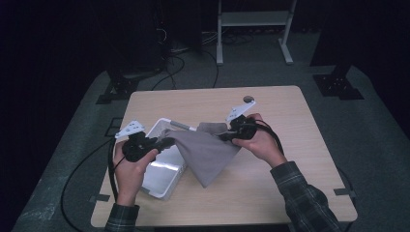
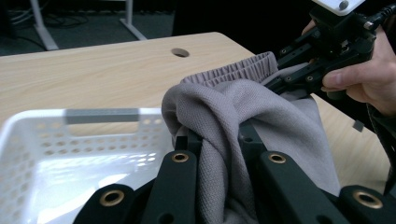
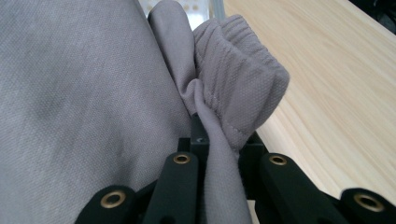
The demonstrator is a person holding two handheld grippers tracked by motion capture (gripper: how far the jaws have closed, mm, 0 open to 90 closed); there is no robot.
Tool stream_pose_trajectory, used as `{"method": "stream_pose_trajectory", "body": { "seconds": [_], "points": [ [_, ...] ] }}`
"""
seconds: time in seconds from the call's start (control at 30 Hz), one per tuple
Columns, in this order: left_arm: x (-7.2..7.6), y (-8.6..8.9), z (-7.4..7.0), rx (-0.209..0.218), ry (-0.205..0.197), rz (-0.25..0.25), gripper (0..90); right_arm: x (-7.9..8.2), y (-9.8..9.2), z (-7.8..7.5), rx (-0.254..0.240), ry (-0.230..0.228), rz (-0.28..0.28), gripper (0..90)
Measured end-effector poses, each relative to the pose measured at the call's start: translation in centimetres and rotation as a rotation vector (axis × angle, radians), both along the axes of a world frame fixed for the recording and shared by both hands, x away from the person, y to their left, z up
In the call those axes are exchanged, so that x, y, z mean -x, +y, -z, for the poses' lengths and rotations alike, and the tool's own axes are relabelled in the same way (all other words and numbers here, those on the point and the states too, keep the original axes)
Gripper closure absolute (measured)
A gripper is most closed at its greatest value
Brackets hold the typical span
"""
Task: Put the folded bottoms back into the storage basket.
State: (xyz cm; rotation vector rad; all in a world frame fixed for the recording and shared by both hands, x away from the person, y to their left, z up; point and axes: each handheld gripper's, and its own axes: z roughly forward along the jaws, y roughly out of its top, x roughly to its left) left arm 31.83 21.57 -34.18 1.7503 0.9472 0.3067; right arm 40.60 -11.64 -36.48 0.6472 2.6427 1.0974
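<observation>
The left gripper (image 1: pixel 167 142) is clamped tight on a bunched fold of the grey garment (image 1: pixel 205 152), and in the left gripper view the knit cloth (image 2: pixel 243 126) is seen pinched between the two black jaws, squeezed into a narrow rope. The right gripper (image 1: pixel 226 137) is likewise closed on the cloth: in the right gripper view a ribbed, elasticated edge (image 3: pixel 233 79) is gripped between its jaws, a stitched hem being visible just above them. The same gripper is caught in the left gripper view (image 2: pixel 280 77), biting the gathered waistband.

The garment is held up between the two grippers above the table (image 1: pixel 270 193), stretched across the gap and sagging to a point that hangs down toward the wooden top. Its left part is held over the rim of the white perforated basket (image 1: pixel 159 176), which is set on the table's left side. The fabric is shown as plain grey, a fine knit, smooth on the broad panel and wrinkled where it is pinched. A round hole (image 1: pixel 248 99) is seen in the tabletop beyond the right gripper.
</observation>
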Motion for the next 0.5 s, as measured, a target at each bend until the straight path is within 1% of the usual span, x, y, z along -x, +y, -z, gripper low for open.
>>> {"method": "stream_pose_trajectory", "body": {
  "seconds": [0.1, 0.13, 0.17, 0.2, 0.23, 0.27, 0.3, 0.33, 0.37, 0.4, 0.43, 0.47, 0.5],
  "points": [
    [0.3, 1.3, 0.0, 0.003, 0.004, -0.017, 81.1, -0.5, 1.4, 0.0, -0.012, 0.002, -0.009, 80.6],
    [0.3, 1.3, 0.0, 0.003, 0.004, -0.017, 81.1, -0.6, 1.9, 0.0, -0.016, 0.002, -0.011, 80.6],
    [0.4, 1.8, 0.0, 0.000, 0.004, -0.023, 81.1, -0.8, 2.3, 0.0, -0.017, -0.001, -0.019, 80.6],
    [0.6, 2.6, 0.1, 0.000, 0.008, -0.039, 81.1, -1.0, 2.8, 0.0, -0.020, -0.001, -0.023, 80.6],
    [0.7, 3.0, 0.1, 0.002, 0.009, -0.048, 81.2, -1.1, 3.2, 0.0, -0.022, -0.002, -0.026, 80.6],
    [0.8, 3.4, 0.2, 0.005, 0.010, -0.057, 81.1, -1.3, 3.6, 0.1, -0.029, 0.001, -0.031, 80.6],
    [0.8, 3.4, 0.2, 0.005, 0.010, -0.057, 81.1, -1.4, 4.1, 0.2, -0.031, 0.005, -0.033, 80.6],
    [1.0, 4.1, 0.3, 0.005, 0.012, -0.069, 81.1, -1.5, 4.5, 0.3, -0.035, 0.004, -0.037, 80.6],
    [1.2, 4.5, 0.4, 0.001, 0.014, -0.073, 81.1, -1.7, 4.9, 0.3, -0.038, 0.007, -0.039, 80.6],
    [1.2, 4.8, 0.4, 0.003, 0.013, -0.080, 81.1, -1.8, 5.3, 0.4, -0.042, 0.011, -0.039, 80.6],
    [1.2, 4.8, 0.4, 0.003, 0.013, -0.080, 81.1, -1.8, 5.3, 0.4, -0.042, 0.011, -0.039, 80.6],
    [1.4, 5.5, 0.5, 0.007, 0.016, -0.094, 81.1, -2.1, 6.1, 0.6, -0.055, 0.018, -0.041, 80.6],
    [1.5, 6.0, 0.6, 0.006, 0.017, -0.105, 81.1, -2.2, 6.4, 0.6, -0.060, 0.022, -0.044, 80.6]
  ]
}}
